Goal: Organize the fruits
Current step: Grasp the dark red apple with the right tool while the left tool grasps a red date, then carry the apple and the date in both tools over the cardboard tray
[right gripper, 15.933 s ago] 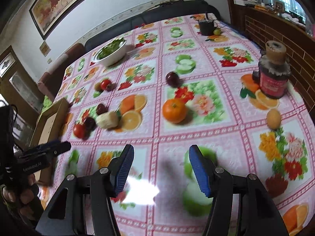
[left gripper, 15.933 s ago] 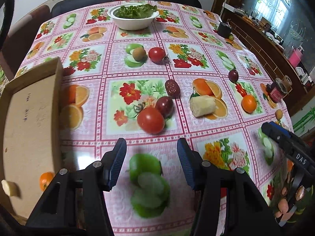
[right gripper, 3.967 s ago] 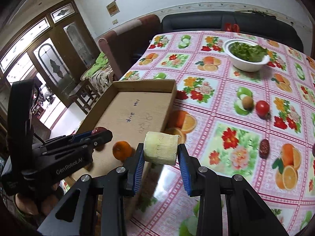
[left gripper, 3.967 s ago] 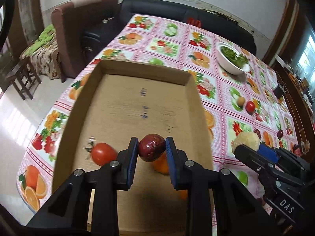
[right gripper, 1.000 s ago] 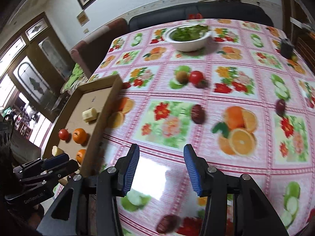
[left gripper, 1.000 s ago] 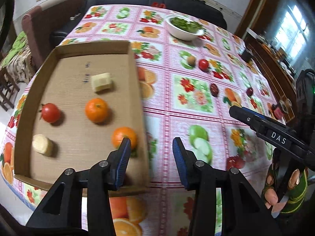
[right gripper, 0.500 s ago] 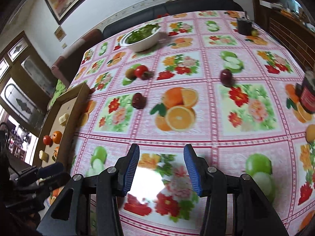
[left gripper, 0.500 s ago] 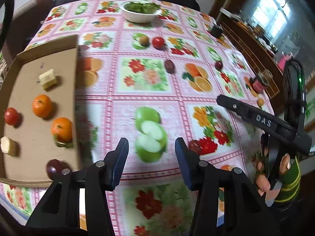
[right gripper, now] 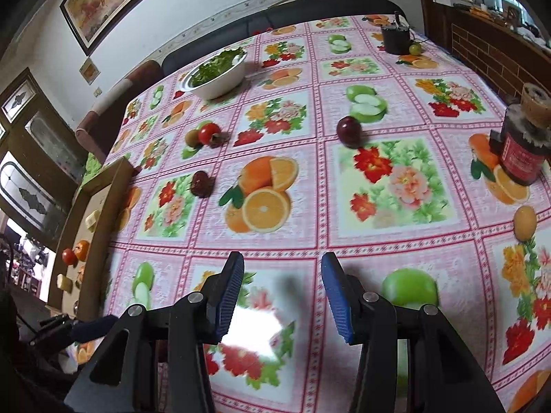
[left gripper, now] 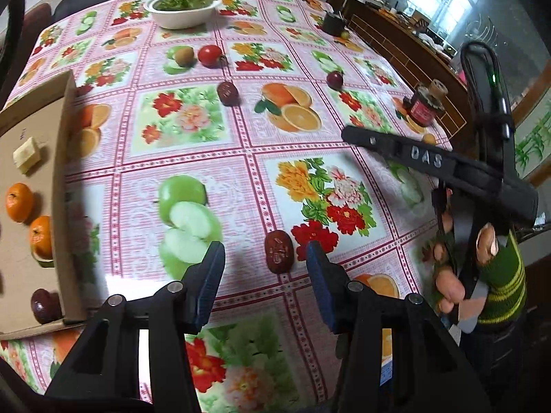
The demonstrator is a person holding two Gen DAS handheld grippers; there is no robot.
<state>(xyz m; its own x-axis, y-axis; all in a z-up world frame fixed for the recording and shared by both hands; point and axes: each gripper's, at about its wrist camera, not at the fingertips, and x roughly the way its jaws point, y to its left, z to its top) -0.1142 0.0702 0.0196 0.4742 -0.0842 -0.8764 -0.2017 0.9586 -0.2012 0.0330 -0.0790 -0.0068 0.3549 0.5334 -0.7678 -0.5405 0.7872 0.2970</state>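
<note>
My left gripper (left gripper: 265, 272) is open and empty above the table, with a dark red date (left gripper: 279, 252) lying just ahead between its fingers. My right gripper (right gripper: 281, 287) is open and empty over the tablecloth; it also shows at the right of the left wrist view (left gripper: 437, 165). The cardboard box (left gripper: 65, 186) at the left holds oranges (left gripper: 19, 202), a tomato (right gripper: 69, 256), a plum (left gripper: 44, 305) and pale fruit pieces (left gripper: 27, 155). On the table lie another date (left gripper: 227, 93), a tomato (left gripper: 210, 55), a kiwi (left gripper: 183, 56), a plum (right gripper: 349, 131) and a small yellow fruit (right gripper: 525, 222).
A white bowl of greens (right gripper: 218, 74) stands at the far side. A dark jar with a red label (right gripper: 523, 148) stands near the right edge, and a black cup (right gripper: 395, 39) at the far right corner. A sofa runs behind the table.
My left gripper has swung right, away from the box, so a dark red date now lies between its fingers. My right gripper has moved right across the table. Both stay open.
</note>
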